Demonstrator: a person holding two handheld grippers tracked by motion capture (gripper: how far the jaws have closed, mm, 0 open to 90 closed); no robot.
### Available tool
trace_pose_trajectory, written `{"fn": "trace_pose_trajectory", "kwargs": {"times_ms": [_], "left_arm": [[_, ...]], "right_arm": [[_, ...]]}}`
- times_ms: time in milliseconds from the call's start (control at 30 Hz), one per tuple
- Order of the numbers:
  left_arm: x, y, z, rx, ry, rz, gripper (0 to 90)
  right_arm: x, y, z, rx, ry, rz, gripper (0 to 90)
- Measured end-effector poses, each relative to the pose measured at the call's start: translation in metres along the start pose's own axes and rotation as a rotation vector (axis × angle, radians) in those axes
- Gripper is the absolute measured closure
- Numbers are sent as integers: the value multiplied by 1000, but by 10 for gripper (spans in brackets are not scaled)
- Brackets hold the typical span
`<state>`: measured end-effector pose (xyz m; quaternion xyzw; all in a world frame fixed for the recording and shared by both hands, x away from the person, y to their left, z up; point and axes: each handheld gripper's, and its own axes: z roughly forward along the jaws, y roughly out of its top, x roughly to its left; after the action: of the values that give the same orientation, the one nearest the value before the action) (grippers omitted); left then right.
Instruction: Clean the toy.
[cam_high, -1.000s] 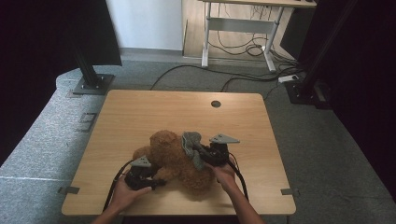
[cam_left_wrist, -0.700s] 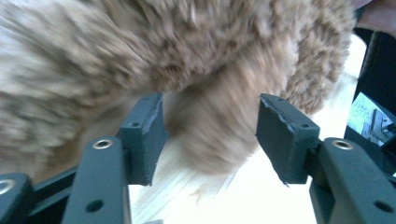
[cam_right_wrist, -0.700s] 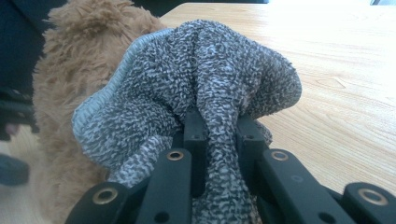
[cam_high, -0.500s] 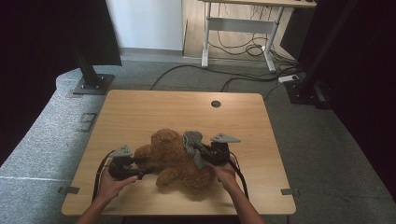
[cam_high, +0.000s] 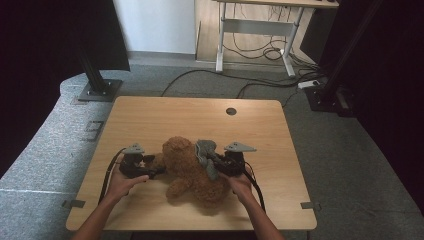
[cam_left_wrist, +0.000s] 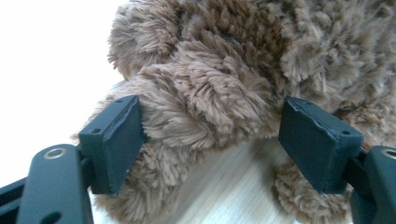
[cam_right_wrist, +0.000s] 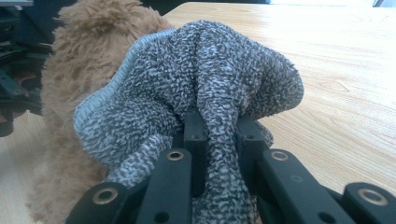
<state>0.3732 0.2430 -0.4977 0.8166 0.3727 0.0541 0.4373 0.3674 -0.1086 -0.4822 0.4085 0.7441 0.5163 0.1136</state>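
The left gripper's (cam_high: 152, 171) fingers (cam_left_wrist: 116, 140) are standing wide, having just been opening, with a furry paw of the bear (cam_high: 192, 170) lying between them; the near-left pad is brushing the fur but neither one is pressing. The right gripper's (cam_high: 216, 161) fingers (cam_right_wrist: 195, 140) are pinching narrow on a fold of the grey cloth (cam_high: 206, 152), which is draping over the bear's right flank.

The bear is lying on the near half of the counter (cam_high: 165, 115), midway between the two hands, head toward the far side. The cloth is bunching against its back, with its pale hem showing in the right gripper view.

The work in hand looks like dressing or wrapping the bear with the cloth. To do this step well, the left gripper should probably be closing squarely on the paw, deep enough that the pads are catching stuffing rather than loose pile, since fur alone is likely to slip. The right should be keeping its pinch firm near the hem, so the cloth is opening rather than bunching while it is being drawn across. Pulling slowly and low over the counter should be keeping the bear from rolling toward the right.
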Motion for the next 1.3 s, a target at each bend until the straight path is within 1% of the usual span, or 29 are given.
{"fn": "trace_pose_trajectory", "kwargs": {"times_ms": [67,133,167,233,300,400,433,567,700,767,800,900,967,1033,1133,1200,1300], "left_arm": [[2,2,3,1,-1,7,206],[4,3,8,21,-15,15,210],[3,3,11,30,-3,28,225],[2,3,13,41,2,33,267],[1,3,15,53,19,43,331],[-2,2,17,71,58,60,481],[-3,2,18,72,67,59,532],[-4,1,19,66,63,34,664],[-9,0,18,62,69,23,748],[-12,-1,16,60,66,19,773],[-13,-2,14,58,58,13,781],[-15,-7,9,48,19,-12,796],[-19,-11,5,49,13,-16,799],[-22,-14,4,57,13,-14,802],[-25,-17,3,73,12,-8,805],[-27,-18,3,79,13,-9,805],[-28,-20,3,83,16,-11,805]], "right_arm": [[-1,0,1,0,0,3,788],[-2,1,1,1,-2,6,788],[-2,1,2,2,-2,8,788],[-2,1,2,2,-2,8,788],[-2,1,3,3,-4,12,788],[-3,1,3,6,-6,15,788],[-2,1,4,7,-7,14,788],[-2,2,4,4,-10,9,788],[-3,3,5,3,-15,7,788],[-5,4,5,3,-21,3,787],[-6,5,5,3,-23,4,787],[-11,7,6,8,-29,4,787],[-13,9,6,16,-32,6,787],[-13,14,2,4,-31,3,787],[-6,25,-4,-23,-15,-11,787],[4,36,-5,-39,-2,-32,787],[20,52,-1,-54,26,-68,787]]}}
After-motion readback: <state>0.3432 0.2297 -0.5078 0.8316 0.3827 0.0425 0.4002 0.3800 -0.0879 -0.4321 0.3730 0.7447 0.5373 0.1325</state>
